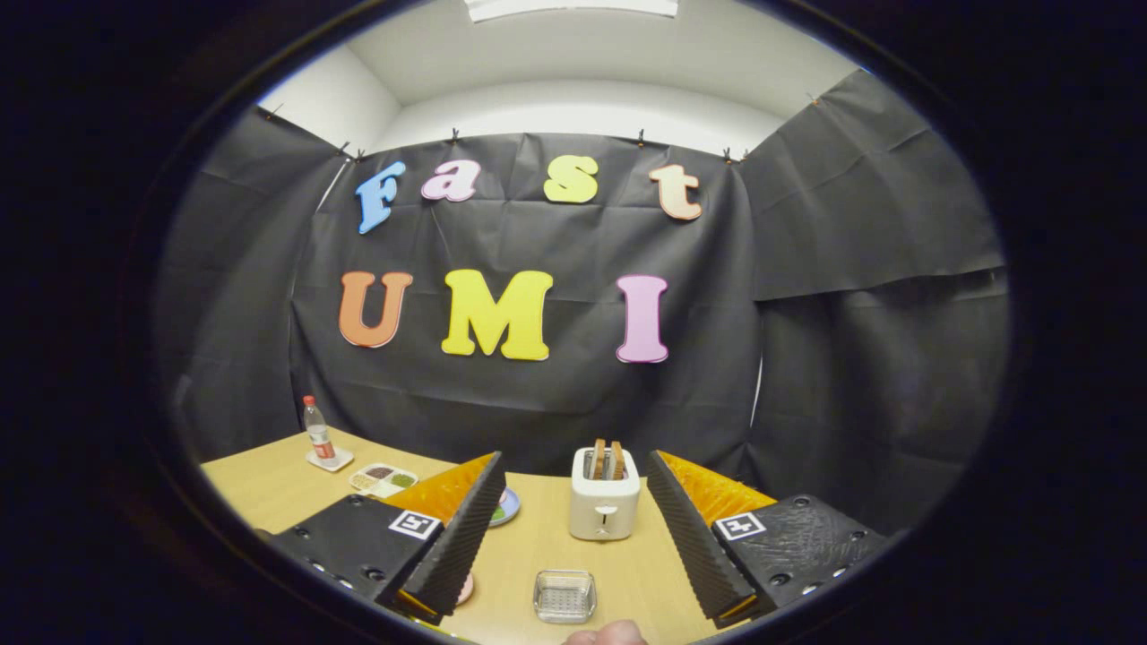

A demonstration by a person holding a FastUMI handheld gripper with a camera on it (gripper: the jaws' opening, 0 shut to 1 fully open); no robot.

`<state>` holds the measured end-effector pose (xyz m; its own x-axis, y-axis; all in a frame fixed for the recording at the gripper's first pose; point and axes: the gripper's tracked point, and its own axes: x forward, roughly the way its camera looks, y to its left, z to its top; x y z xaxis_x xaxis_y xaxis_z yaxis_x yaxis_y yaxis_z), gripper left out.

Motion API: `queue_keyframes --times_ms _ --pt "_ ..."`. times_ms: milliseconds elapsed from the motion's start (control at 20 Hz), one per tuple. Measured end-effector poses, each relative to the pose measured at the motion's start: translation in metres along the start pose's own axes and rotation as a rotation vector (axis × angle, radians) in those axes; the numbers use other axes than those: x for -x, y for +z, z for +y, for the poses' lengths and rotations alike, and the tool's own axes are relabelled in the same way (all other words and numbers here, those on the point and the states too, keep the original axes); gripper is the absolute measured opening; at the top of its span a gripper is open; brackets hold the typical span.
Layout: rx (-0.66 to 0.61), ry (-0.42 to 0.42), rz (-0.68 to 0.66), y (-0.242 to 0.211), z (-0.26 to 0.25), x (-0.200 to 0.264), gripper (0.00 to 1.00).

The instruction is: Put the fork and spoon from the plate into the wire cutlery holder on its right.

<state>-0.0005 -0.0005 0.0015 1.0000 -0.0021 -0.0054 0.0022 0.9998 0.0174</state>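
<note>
The tool (573, 528) is spread wide, nothing between its fingers. Nearest, low between the fingers, stands the wire cutlery holder (564, 596) on the wooden surface (538, 546). A plate (505, 508) peeks from behind the left finger. Beyond stands a white toaster (605, 502) holding two slices. Farther left lie a sectioned tray (383, 479) and a bottle (317, 430) on a coaster.

The claw (573, 528) has 2 ridged fingers (466, 537), square coded tags, perhaps screws.

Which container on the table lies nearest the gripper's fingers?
The clear square container, low between the open fingers of the gripper. The divided snack tray and the bottle stand farther back, beyond the left finger.
</note>
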Motion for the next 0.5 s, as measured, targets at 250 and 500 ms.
queue_keyframes --times_ms 250,500 --pt "0.001 0.008 0.007 0.0 0.007 -0.002 0.95" --pt "-0.005 0.046 0.059 -0.013 0.032 -0.004 0.95"
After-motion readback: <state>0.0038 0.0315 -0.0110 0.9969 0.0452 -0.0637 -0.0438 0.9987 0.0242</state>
